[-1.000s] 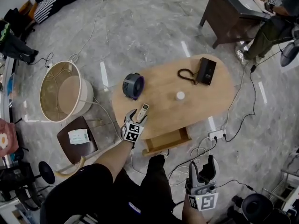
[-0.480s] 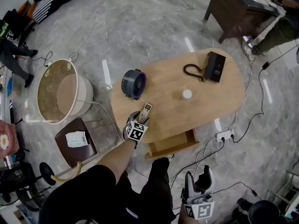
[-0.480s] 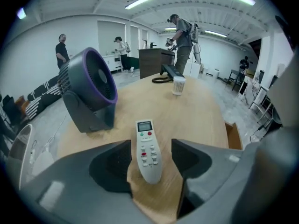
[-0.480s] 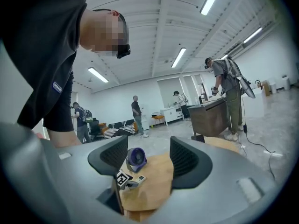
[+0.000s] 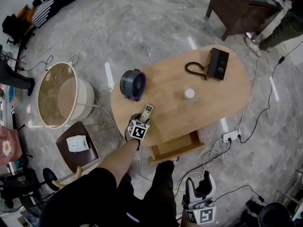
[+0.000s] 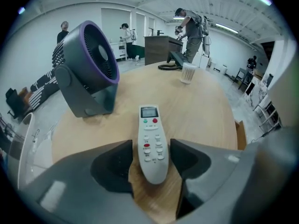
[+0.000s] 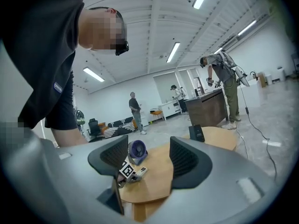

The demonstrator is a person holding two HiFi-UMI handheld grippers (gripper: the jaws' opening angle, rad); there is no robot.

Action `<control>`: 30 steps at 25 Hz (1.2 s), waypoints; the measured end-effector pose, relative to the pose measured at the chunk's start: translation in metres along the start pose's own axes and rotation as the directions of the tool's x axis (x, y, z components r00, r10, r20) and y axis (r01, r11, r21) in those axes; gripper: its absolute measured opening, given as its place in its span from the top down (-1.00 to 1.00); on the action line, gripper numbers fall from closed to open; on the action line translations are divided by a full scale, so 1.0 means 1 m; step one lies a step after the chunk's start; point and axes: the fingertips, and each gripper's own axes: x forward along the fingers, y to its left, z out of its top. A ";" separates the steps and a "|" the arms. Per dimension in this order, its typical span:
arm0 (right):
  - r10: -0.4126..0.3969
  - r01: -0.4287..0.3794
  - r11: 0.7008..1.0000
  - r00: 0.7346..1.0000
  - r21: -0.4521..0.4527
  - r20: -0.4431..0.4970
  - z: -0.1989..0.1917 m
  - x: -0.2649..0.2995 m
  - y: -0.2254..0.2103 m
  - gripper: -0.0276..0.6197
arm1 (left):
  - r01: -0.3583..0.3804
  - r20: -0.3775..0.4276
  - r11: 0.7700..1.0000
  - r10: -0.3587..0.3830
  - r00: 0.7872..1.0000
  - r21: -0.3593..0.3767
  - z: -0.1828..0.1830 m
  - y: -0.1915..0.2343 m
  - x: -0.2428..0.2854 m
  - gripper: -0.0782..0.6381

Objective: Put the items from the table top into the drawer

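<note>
View from above of an oval wooden bench (image 5: 208, 112) on a grey stone floor, with a shallow drawer (image 5: 175, 147) pulled open at its near edge. A slim white remote control (image 5: 147, 111) lies flat near the bench's near left edge, buttons up, its small screen pointing away from the person. The left gripper (image 5: 140, 121) is angled steeply down over it, the forearm reaching forward from the body. Its jaws stand apart on either side of the remote's lower half, with a sliver of wood showing between at least one jaw and the plastic, so they are not yet pressing on it. The remote looks light, rigid and smooth. Its rounded sides could slide in the jaws, so a hold across the narrow width near the middle seems soundest. The right gripper (image 5: 199, 186) is held low by the person's legs, well apart from the bench, pointing roughly level toward it, jaws wide apart with nothing between them. Also on the bench are a grey and purple fan (image 5: 131, 84) just beyond the remote, a small white cup (image 5: 189, 93) near the middle, and a black corded telephone (image 5: 218, 64) at the far right.
</note>
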 end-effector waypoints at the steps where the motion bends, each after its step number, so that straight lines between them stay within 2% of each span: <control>1: -0.002 0.002 1.000 1.000 0.004 0.001 -0.001 -0.002 -0.001 0.03 | 0.001 -0.002 1.000 -0.001 1.000 -0.010 -0.001 -0.001 0.000 0.05; 5: -0.008 0.008 1.000 1.000 0.010 0.000 -0.004 -0.004 -0.002 0.04 | 0.005 0.012 1.000 -0.005 1.000 -0.019 0.002 -0.004 -0.001 0.20; 8: -0.008 0.008 1.000 1.000 0.001 0.002 -0.005 -0.006 0.000 0.07 | 0.012 0.024 0.999 -0.011 1.000 -0.037 0.001 -0.009 0.001 0.21; 11: -0.007 0.007 1.000 1.000 -0.014 0.007 -0.005 -0.007 0.005 0.08 | 0.008 0.036 1.000 -0.007 0.999 -0.019 0.000 -0.004 -0.001 0.21; 16: -0.008 0.008 1.000 0.999 -0.025 0.032 -0.009 -0.010 0.012 0.09 | 0.016 0.051 0.999 -0.018 0.999 0.039 -0.002 -0.013 -0.012 0.21; 23: -0.048 0.048 0.999 0.997 0.014 0.052 -0.018 -0.024 0.010 0.11 | 0.081 0.076 0.988 -0.092 0.993 0.130 -0.009 -0.048 -0.029 0.21; 27: -0.088 0.086 0.996 0.994 0.027 0.071 -0.022 -0.035 0.001 0.11 | 0.123 0.089 0.976 -0.140 0.986 0.180 -0.007 -0.079 -0.032 0.21; 30: -0.114 0.112 0.993 0.990 0.036 0.082 -0.026 -0.043 -0.005 0.11 | 0.166 0.088 0.958 -0.191 0.978 0.232 -0.010 -0.107 -0.033 0.21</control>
